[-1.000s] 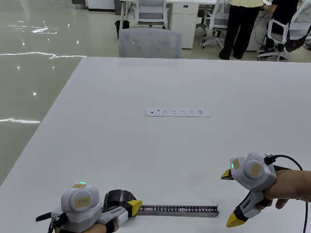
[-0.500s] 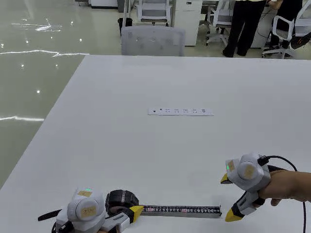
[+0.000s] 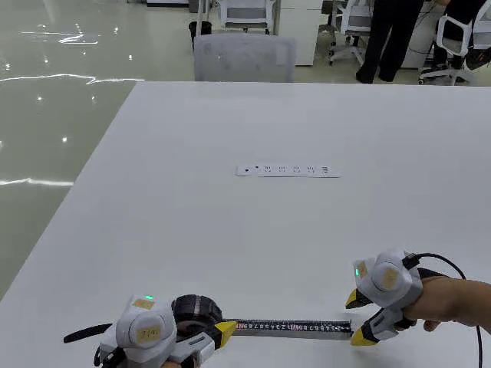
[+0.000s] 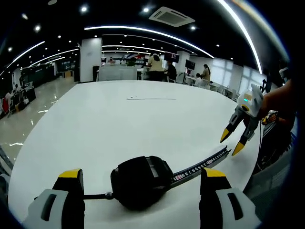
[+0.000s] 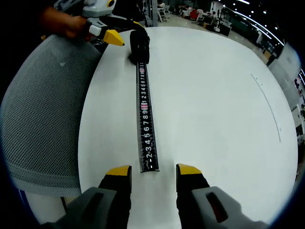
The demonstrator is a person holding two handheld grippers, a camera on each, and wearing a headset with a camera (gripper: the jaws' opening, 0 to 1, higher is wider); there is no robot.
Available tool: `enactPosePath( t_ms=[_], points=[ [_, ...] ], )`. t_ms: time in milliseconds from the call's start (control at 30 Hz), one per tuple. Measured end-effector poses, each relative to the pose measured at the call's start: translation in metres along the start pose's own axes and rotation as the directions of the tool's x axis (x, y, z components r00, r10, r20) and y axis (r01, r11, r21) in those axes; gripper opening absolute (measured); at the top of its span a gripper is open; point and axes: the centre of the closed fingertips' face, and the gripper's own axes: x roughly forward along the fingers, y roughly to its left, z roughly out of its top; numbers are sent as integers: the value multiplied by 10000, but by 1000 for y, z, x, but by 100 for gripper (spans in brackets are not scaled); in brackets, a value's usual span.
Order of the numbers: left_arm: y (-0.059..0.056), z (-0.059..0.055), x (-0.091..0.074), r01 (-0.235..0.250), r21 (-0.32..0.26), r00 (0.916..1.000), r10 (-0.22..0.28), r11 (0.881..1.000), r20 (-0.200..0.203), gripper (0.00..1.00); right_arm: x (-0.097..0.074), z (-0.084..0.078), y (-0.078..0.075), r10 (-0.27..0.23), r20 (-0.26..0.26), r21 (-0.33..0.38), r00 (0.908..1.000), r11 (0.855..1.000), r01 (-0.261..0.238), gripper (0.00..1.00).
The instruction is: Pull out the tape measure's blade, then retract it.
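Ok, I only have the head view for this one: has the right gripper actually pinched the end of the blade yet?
Observer: No. In the right gripper view the right gripper is open. The blade lies flat on the table, its free end between the jaw tips with a gap on each side.
Reviewer: And the other side, is it clamped?
Observer: No. The left gripper view shows the left gripper open, with the black tape measure case between the jaws and touching neither.
Reviewer: Can the scale be read?
Observer: Yes, in the right gripper view: light numerals on the dark blade count up from the free end toward the case.
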Motion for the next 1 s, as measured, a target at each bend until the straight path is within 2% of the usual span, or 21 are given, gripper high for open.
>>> enactPosePath(
  t_ms=[167,400,500,567,700,867,933,1000],
  points=[
    [1,-1,1,6,-11,10000,-6,10000,-42,98,5,-1,1,87,-39,137,10000,9999,-86,28],
    [2,-1,1,-62,-57,10000,61,10000,-65,98,9,-2,4,106,-137,161,9999,9998,-104,26],
    [2,-1,1,-43,-99,10000,43,9999,-42,97,10,-2,3,93,-197,107,9998,9999,-91,24],
    [2,-1,1,-50,-52,10000,50,10000,-60,97,12,-4,5,41,-363,-200,9993,9998,-48,20],
    [-1,-2,2,100,-128,9998,-102,9999,-153,96,13,-4,4,-1,-487,-91,9988,10000,-4,18],
    [-1,-2,4,115,-412,9998,-121,9991,-161,95,14,-4,1,-147,-619,-41,9980,9999,145,15],
    [-3,-1,6,216,-742,9997,-224,9970,-94,93,15,-4,1,-172,-673,251,9976,9995,190,15],
    [0,0,8,119,-991,9999,-124,9950,-44,92,15,-4,0,-174,-771,278,9969,9994,196,15]
  ],
)
